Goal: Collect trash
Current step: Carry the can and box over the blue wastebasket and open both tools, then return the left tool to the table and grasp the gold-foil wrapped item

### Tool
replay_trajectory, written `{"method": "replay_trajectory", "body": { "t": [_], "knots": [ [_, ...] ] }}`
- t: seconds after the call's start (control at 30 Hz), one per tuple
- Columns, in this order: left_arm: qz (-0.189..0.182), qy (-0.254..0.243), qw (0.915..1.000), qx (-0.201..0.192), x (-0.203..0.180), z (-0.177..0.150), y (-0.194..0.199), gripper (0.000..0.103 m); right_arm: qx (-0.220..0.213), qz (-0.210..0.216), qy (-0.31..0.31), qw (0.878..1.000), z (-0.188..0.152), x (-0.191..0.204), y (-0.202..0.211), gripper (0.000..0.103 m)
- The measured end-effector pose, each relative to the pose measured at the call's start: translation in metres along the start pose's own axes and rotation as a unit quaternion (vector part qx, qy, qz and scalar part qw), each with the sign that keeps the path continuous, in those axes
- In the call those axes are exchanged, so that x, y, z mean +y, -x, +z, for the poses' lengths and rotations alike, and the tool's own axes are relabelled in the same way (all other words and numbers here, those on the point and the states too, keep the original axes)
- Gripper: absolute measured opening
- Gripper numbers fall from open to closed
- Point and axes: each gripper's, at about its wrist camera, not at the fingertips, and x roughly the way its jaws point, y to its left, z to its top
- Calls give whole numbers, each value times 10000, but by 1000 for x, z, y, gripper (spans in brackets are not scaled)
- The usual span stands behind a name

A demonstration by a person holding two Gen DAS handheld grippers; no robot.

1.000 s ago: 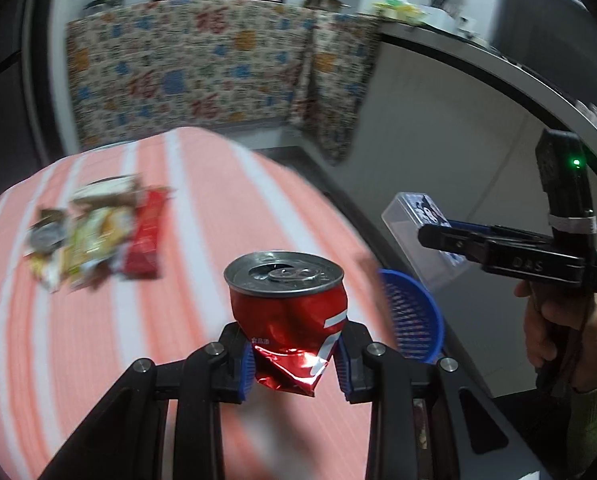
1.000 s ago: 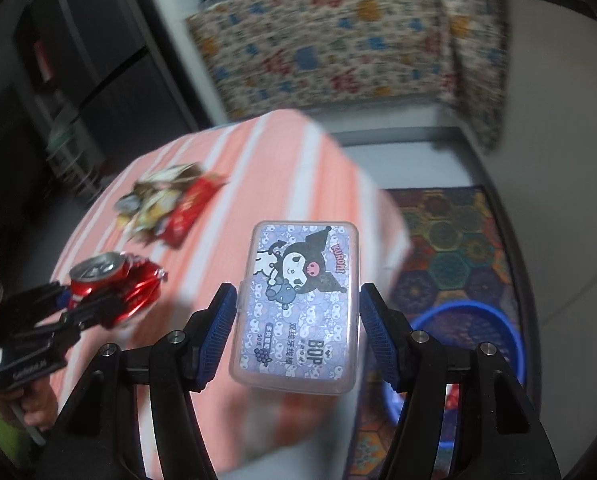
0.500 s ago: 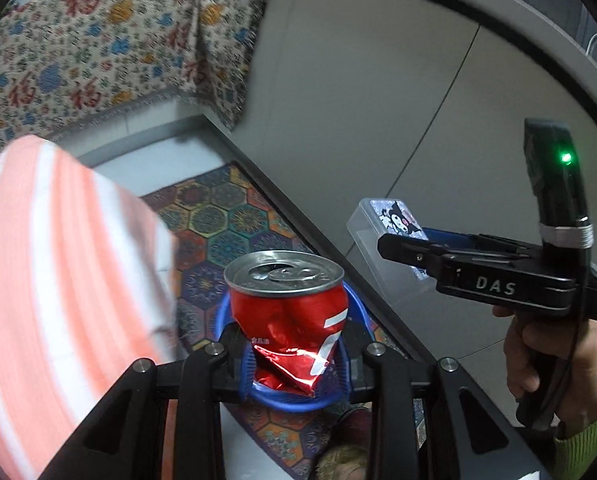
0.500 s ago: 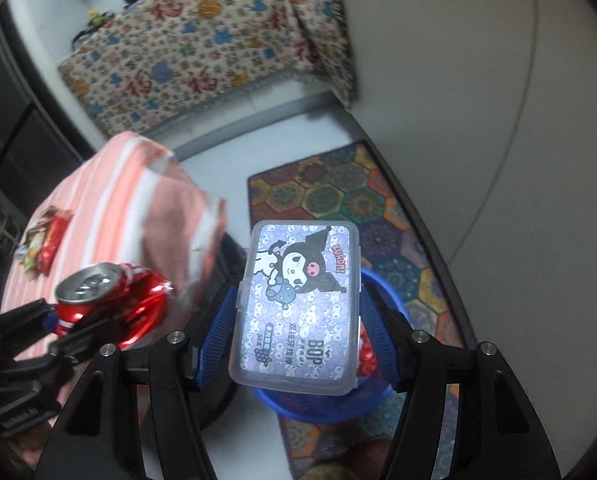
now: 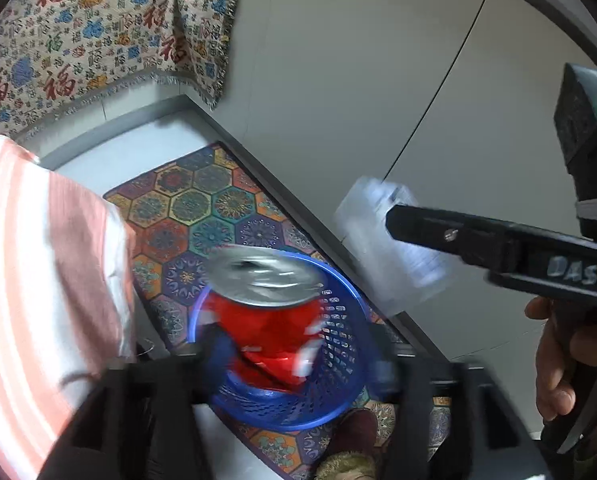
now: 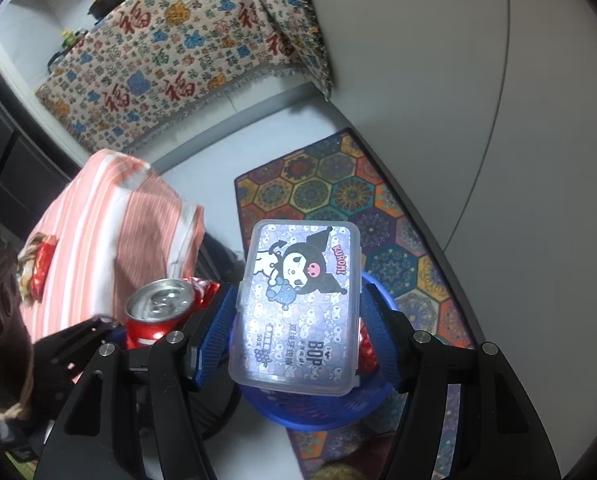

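Note:
A crushed red soda can [image 5: 270,312] sits between the blurred fingers of my left gripper [image 5: 298,360], directly above a blue plastic basket [image 5: 338,360] on the floor. The fingers are motion-blurred and stand wider apart than before; whether they grip the can I cannot tell. The can also shows in the right wrist view [image 6: 158,312]. My right gripper [image 6: 294,328] is shut on a clear plastic box with a cartoon label [image 6: 298,308], held above the basket [image 6: 318,412]. The box appears blurred in the left wrist view [image 5: 394,240].
A table with an orange-striped cloth [image 6: 110,232] stands left, with snack wrappers [image 6: 34,268] on it. A patterned hexagon rug [image 6: 338,192] lies under the basket. A grey wall [image 5: 378,80] is right; a patterned cloth [image 6: 170,68] hangs behind.
Both grippers swung off the table to above the blue basket. The left gripper's fingers have blurred and spread, and the can has tilted between them.

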Motion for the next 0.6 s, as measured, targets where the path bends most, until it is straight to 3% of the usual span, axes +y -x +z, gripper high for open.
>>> {"method": "replay_trajectory", "body": {
  "t": [0.4,0.6],
  "knots": [
    [75,-57,9997,-224,-1,0,18,71,-458,-22,-90,9989,7,0,20,81],
    [96,-80,9991,-396,-3,-8,51,71,-544,-86,-50,9985,10,3,22,83]
  ]
}}
